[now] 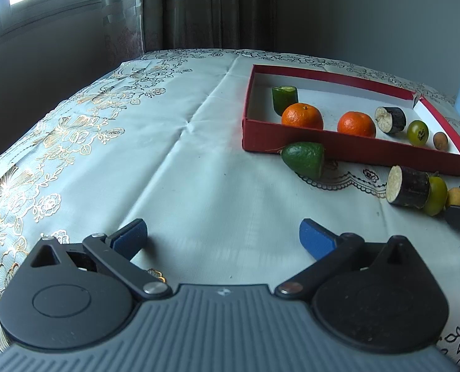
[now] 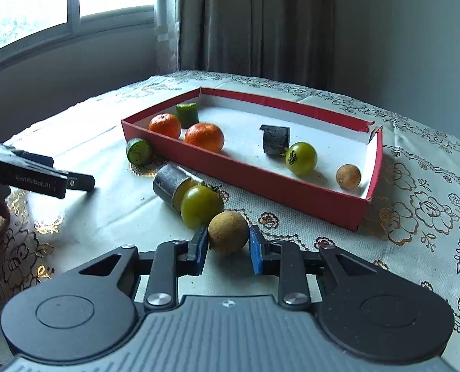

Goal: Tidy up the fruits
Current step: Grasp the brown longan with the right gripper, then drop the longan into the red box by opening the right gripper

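Right gripper clamped on brown longan, near edge of table. Left gripper spread wide, nothing between pads, over bare cloth. Pale floral tablecloth with gold embroidery, creased. Green tomato touches longan; dark cane chunk just behind it; green cut piece against box wall. Red box, white inside, holds two oranges, green chunk, dark chunk, tomato, longan. Far: grey curtain, window at left, plain wall.
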Available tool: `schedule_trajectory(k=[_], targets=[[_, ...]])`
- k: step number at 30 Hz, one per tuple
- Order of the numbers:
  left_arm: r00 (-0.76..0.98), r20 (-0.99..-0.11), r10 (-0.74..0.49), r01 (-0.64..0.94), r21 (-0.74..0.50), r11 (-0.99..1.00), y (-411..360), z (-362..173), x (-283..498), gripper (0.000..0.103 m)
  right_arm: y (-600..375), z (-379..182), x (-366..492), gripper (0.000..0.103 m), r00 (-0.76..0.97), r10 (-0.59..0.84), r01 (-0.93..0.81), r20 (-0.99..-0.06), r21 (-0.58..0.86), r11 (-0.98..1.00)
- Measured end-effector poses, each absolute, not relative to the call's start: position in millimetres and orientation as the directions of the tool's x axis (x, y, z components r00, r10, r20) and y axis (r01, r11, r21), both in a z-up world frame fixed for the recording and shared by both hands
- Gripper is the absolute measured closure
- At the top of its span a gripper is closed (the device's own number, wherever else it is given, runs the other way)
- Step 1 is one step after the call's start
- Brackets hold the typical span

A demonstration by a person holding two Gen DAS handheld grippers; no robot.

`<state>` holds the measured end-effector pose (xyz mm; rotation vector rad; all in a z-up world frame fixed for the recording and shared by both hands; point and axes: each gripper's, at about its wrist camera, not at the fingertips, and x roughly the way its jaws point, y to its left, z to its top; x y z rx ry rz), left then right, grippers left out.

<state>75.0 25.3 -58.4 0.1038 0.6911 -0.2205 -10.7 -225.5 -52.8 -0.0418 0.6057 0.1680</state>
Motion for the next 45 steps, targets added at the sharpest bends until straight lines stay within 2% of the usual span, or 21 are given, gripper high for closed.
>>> schedule_trajectory(k=[7, 14, 23, 30, 35, 40, 45], targets=[[0.747, -0.643, -0.169, 0.235, 0.017, 0.972, 25.5, -58.5, 75.5, 0.000, -238.6, -19.3, 3.4, 0.075, 0.865, 0.083, -0.064, -0.495, 0.055, 0.996], [0.747, -0.643, -0.170, 0.235, 0.016, 0.972, 25.6, -58.8, 75.4, 0.000, -241.4, -25.7, 51.3, 0.075, 0.844, 0.008, 0.026, -0.537, 0.056, 0.998], [0.747, -0.643, -0.170, 0.235, 0.015, 0.972, 25.3, -58.9, 75.3, 0.000, -251.2, -43.1, 73.3, 0.075, 0.814, -0.005, 0.093, -0.581, 0.120, 0.988], [0.747, -0.642, -0.169, 0.232, 0.014, 0.973, 25.3, -59.1, 75.0, 0.000, -259.6, -34.3, 38.2, 0.075, 0.850, -0.021, 0.115, -0.527, 0.146, 0.983], [0.747, -0.642, -0.169, 0.232, 0.014, 0.973, 25.3, -59.4, 75.1, 0.000, -254.0, -32.0, -11.3, 0.072, 0.871, 0.037, 0.053, -0.490, 0.169, 0.984], [0.750, -0.641, -0.162, 0.222, 0.014, 0.975, 26.2, -59.6, 74.7, 0.000, -230.8, -45.1, -38.5, 0.072, 0.862, 0.079, -0.021, -0.500, 0.121, 0.992], [0.752, -0.640, -0.157, 0.217, 0.015, 0.976, 26.7, -59.7, 73.4, 0.000, -230.3, -60.0, -40.1, 0.072, 0.838, 0.060, 0.008, -0.543, 0.123, 0.992]])
